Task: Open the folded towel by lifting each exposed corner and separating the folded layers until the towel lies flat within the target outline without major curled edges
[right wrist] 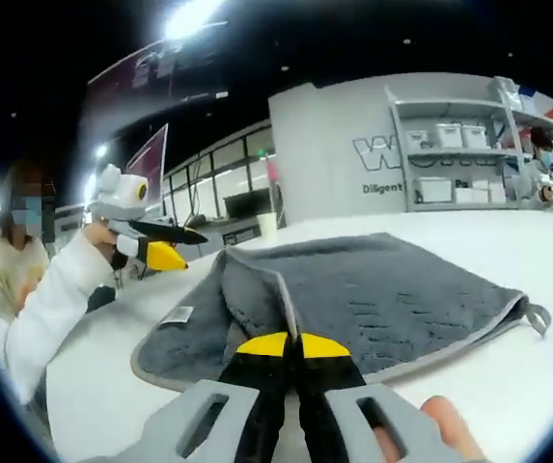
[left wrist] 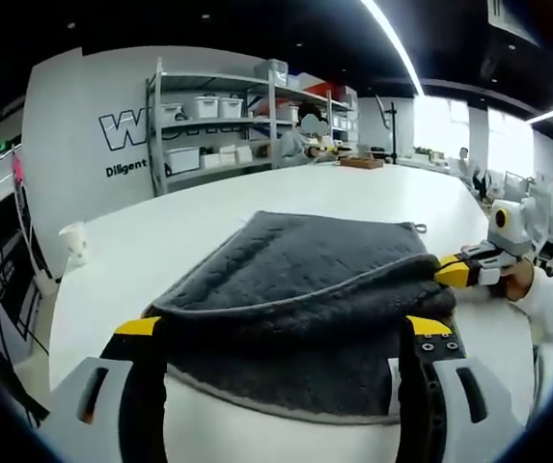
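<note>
Right gripper point(right wrist: 291, 340) pinching a raised fold of the grey towel point(right wrist: 373, 289), left gripper point(left wrist: 286, 333) spread wide above the towel's near edge, paper cup point(left wrist: 73, 241) well left of the towel on the white table point(left wrist: 257, 193).

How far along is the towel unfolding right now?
Early. Done: the right gripper is shut on the towel, raising a ridge of an upper layer. In hand: the left gripper is open beside the near edge, gripping nothing. Left: the towel still lies folded in layers on the table; separating and flattening remain.
</note>
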